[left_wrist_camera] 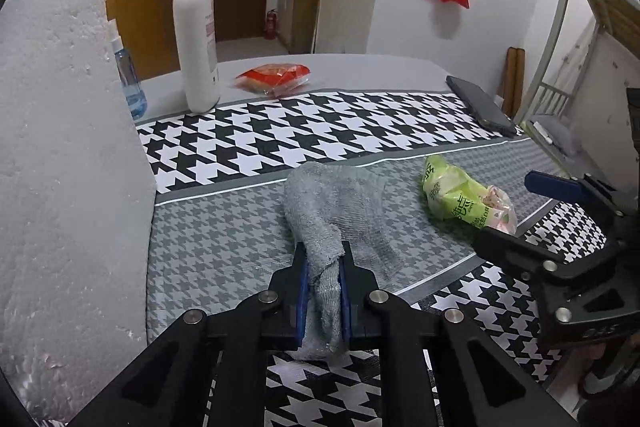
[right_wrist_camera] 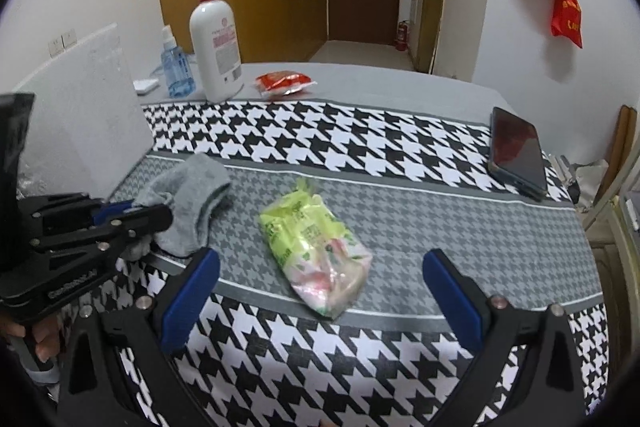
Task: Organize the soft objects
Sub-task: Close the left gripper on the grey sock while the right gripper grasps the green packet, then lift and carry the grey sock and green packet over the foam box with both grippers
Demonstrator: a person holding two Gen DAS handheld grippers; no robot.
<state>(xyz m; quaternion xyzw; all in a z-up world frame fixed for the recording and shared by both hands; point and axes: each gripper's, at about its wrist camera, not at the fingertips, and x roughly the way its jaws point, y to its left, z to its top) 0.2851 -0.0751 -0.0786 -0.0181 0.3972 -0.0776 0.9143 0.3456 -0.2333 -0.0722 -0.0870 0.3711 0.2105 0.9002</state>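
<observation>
The grey knitted sock (left_wrist_camera: 340, 203) is clamped at its near end between the blue pads of the left gripper (left_wrist_camera: 324, 291), whose jaws are closed down to a narrow gap filled by the fabric. The rest of the sock is spread ahead of the fingers on the grey houndstooth band of the tablecloth (left_wrist_camera: 224, 235), its long axis running roughly along the gripper's pointing line, with a fold lying over the pinched part.

The crumpled green and pink plastic packet (right_wrist_camera: 316, 247) is seen directly ahead of the right gripper (right_wrist_camera: 320, 291), just beyond the fingertips and roughly centred between them. Its long axis is slanted, from far-left to near-right of that gripper. The right jaws are held wide apart and nothing is gripped; the packet is not yet between the pads.

The packet is judged to belong to the right hand: from the left gripper it lies off to the right, past the sock. The coming move is judged to turn on a short advance forward and down, so that the pads straddle the packet's narrow width.

Further out, a white pump bottle with red dispenser (right_wrist_camera: 216, 43), a red snack packet (right_wrist_camera: 286, 83) and a dark phone (right_wrist_camera: 518, 151) are noted, and a white foam board (left_wrist_camera: 68, 155) stands to the left.
</observation>
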